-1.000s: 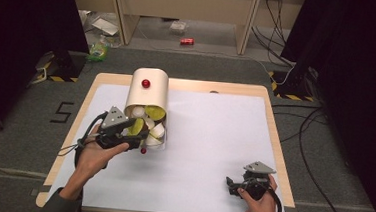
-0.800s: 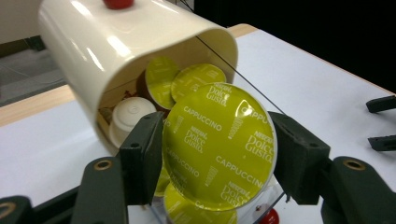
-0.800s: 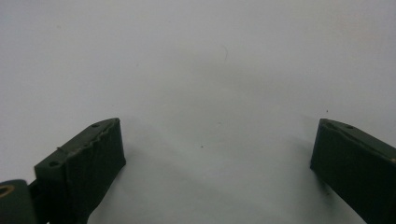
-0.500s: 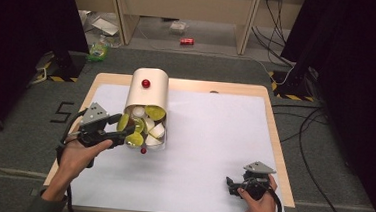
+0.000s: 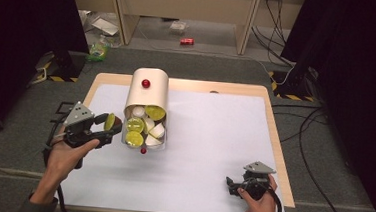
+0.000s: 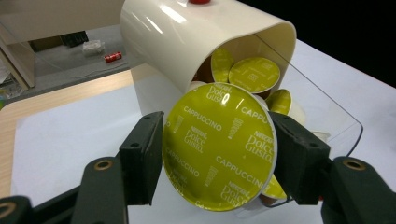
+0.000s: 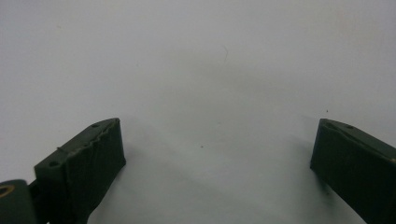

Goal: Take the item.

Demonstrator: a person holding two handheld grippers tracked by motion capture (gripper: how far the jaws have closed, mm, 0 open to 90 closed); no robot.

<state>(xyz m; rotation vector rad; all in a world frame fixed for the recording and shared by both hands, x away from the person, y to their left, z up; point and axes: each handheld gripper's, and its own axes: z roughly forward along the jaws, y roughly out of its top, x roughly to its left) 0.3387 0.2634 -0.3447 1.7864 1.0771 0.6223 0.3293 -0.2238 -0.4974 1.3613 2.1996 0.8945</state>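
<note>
**Capsule pinched just beside the dispenser's mouth**

The left gripper (image 5: 108,125) holds a green-lidded coffee capsule (image 6: 219,147), its jaws pressing on opposite sides of the rim with the foil lid facing the gripper's camera. In the high view the capsule (image 5: 109,122) sits just left of the dispenser (image 5: 146,108), clear of its open mouth and above the table (image 5: 214,138).

The capsule looks light and fairly stiff at the rim, but the foil lid is thin and would likely dent or puncture if pressed. The smooth plastic cup body may slip, so the rim, where the jaws sit now, seems the safest place to hold; a gentle squeeze should be enough.

The dispenser lies on its side, cream-coloured, with a red knob (image 5: 146,83) on top and a clear front panel (image 6: 322,116). More capsules (image 5: 142,125) are piled in its mouth, green and white ones mixed, and could roll out if nudged. A small red ball (image 5: 143,151) rests on the table just in front of the dispenser.

The right gripper (image 5: 235,183) rests far right of the dispenser, near the table's front edge, jaws spread wide with nothing between them. The table to the dispenser's right is bare.
</note>
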